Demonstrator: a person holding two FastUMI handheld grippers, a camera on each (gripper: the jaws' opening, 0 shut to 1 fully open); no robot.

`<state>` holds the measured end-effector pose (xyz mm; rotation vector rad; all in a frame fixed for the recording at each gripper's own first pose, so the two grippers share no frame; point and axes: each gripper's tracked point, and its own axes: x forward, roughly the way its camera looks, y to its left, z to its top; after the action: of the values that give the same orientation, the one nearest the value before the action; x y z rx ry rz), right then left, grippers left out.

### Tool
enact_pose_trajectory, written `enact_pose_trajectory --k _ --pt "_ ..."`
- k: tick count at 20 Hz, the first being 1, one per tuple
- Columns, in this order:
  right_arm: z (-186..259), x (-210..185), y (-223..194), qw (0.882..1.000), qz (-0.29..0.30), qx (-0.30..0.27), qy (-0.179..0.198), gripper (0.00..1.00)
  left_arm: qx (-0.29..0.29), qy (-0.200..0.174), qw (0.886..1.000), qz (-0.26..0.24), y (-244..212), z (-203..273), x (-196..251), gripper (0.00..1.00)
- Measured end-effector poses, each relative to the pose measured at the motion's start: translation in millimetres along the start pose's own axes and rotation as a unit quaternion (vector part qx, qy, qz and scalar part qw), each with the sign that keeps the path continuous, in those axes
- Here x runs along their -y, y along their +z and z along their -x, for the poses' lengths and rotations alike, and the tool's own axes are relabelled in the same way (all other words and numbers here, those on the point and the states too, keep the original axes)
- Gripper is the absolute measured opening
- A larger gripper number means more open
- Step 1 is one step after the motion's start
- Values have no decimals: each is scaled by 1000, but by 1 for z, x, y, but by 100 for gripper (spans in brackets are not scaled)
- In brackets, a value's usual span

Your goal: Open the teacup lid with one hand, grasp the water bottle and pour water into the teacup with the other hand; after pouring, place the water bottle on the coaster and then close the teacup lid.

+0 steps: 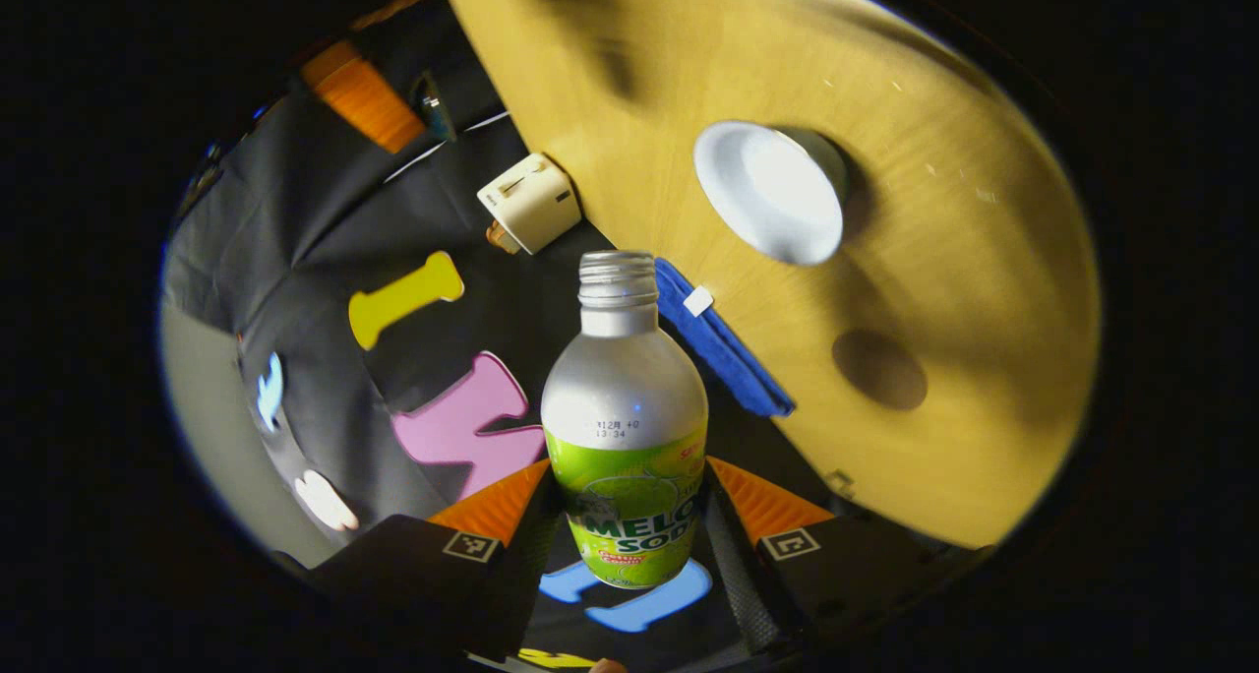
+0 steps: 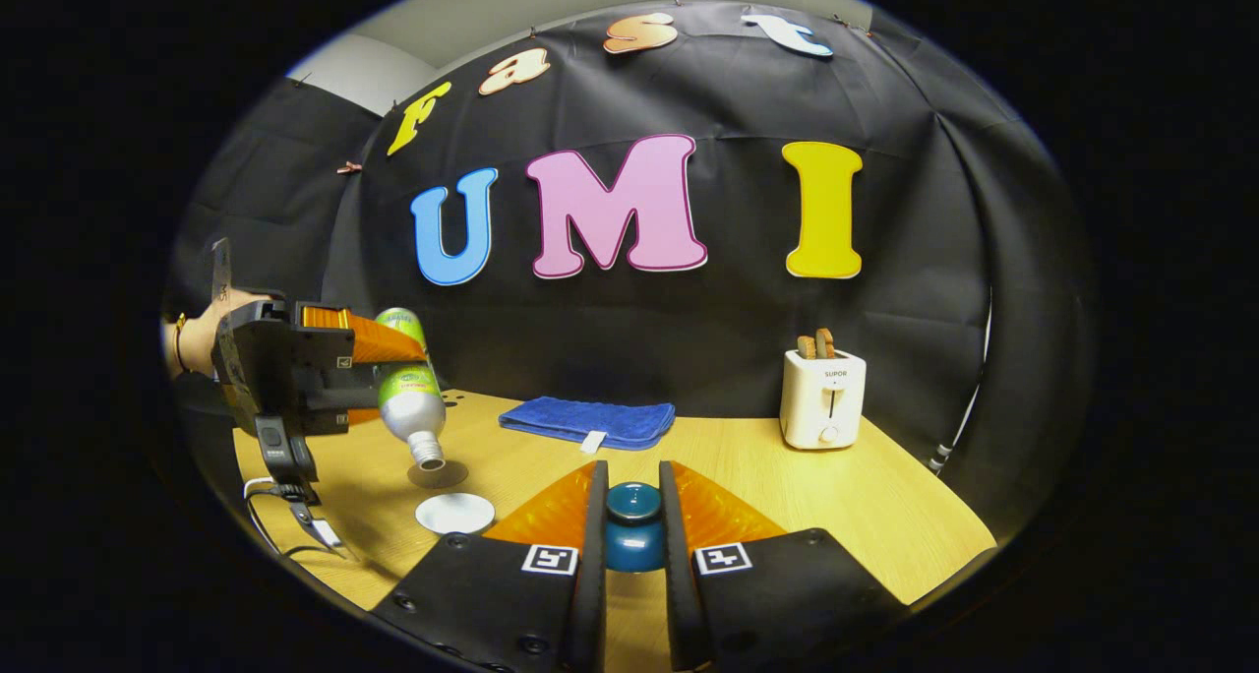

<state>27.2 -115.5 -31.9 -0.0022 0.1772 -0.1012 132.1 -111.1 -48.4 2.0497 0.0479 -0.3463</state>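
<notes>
You tip the bottle (image 1: 625,427), clamped in your left gripper (image 1: 629,516), over the teacup (image 1: 770,193); right gripper (image 2: 631,535) pinches the lid (image 2: 632,525). Next: coaster (image 1: 878,369).

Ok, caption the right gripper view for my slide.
Right tongs hold the teacup lid while the left tongs tip the bottle over the teacup.

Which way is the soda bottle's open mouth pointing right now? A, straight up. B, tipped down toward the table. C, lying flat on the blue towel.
B: in the right gripper view the left hand-held gripper holds the soda bottle tilted, neck downward over the wooden table.
</notes>
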Motion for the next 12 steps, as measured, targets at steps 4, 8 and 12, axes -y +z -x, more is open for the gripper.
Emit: enact_pose_trajectory --k 4,8,12 --pt "-2 1 -4 1000 -1 -4 -2 28 13 -19 970 240 9 -3 26 81" --pt "-3 -1 -8 1000 0 -9 -2 28 55 -70 833 546 22 2 45 81" --pt "-4 -3 -9 1000 0 -11 0 28 106 -56 613 781 25 -6 30 80"
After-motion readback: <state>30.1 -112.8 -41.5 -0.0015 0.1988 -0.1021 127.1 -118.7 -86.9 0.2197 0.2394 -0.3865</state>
